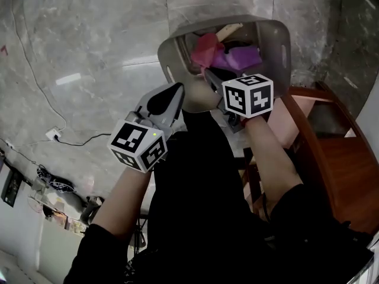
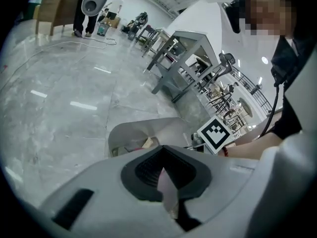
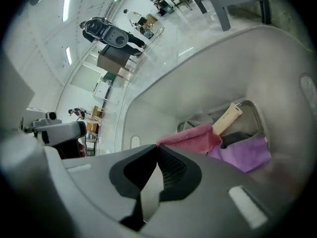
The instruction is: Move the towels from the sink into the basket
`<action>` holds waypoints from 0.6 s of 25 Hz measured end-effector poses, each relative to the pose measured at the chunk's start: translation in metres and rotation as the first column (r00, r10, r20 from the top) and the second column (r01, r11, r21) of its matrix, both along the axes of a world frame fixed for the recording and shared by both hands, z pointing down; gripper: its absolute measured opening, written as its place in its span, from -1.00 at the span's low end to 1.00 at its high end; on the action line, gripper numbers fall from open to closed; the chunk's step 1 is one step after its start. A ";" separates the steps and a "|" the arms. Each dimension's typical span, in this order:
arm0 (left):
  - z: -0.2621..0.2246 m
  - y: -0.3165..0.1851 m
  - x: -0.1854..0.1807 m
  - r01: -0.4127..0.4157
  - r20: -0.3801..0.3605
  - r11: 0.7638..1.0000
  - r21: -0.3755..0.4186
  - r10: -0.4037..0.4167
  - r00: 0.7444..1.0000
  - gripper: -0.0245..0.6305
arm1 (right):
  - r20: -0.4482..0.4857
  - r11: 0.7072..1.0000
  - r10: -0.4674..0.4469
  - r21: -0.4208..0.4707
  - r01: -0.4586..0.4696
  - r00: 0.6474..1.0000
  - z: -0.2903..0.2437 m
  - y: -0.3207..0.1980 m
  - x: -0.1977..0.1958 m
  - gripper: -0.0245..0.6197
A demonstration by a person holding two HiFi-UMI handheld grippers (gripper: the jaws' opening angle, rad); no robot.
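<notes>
Head view: both forearms are reaching forward and down from black sleeves, side by side. The left gripper (image 1: 176, 90) is pointing at the near rim of the grey basket (image 1: 278, 37), just short of it. The right gripper (image 1: 207, 74) is angling over that rim, with its tips above the contents. The basket is standing on the grey marble floor (image 1: 89, 52), beside a wooden stand (image 1: 331, 158).

Left gripper view: the left gripper (image 2: 162, 148) is keeping its dark pads pressed tip to tip, with nothing between them. The basket (image 2: 124, 130) is lying just beyond, and the right gripper's marker cube (image 2: 216, 133) is showing close alongside.

Right gripper view: the right gripper (image 3: 157, 148) is likewise holding its jaws together and carrying nothing. The towels are lying in the basket (image 3: 208, 78) directly ahead. A pink towel (image 3: 190, 137) is nearest the tips, a purple towel (image 3: 242, 152) is touching it, and a dark cloth (image 3: 237, 138) and a beige piece (image 3: 227, 119) are lying behind them.
</notes>
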State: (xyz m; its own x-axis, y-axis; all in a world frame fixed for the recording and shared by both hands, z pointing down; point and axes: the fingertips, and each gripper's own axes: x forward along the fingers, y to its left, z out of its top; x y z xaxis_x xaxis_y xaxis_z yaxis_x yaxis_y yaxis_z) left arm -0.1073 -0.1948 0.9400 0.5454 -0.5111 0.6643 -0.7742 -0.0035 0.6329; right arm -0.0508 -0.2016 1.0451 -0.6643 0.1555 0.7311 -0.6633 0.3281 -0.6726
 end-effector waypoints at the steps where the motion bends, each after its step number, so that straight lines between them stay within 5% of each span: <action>1: 0.003 0.001 -0.003 0.013 -0.003 1.000 0.002 -0.013 1.000 -0.92 | 0.003 1.000 -0.007 0.002 0.007 1.000 0.003 0.001 -0.001 -0.88; 8: 0.007 0.005 -0.025 0.148 0.011 0.989 0.015 -0.148 0.989 -0.92 | -0.054 0.998 -0.038 0.054 0.041 0.998 0.018 -0.002 0.005 -0.62; 15: -0.042 0.034 -0.019 0.145 -0.008 0.989 0.018 -0.145 0.989 -0.92 | -0.244 0.995 0.052 0.092 -0.031 0.968 -0.003 0.010 0.042 -0.44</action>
State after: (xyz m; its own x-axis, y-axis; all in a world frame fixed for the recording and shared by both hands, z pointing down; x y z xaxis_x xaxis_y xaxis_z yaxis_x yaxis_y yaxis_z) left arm -0.1264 -0.1611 0.8984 0.4688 -0.5970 0.6510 -0.7633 0.0970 0.6387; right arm -0.0087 -0.1912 1.0417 -0.4670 0.0605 0.8822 -0.8190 0.3466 -0.4573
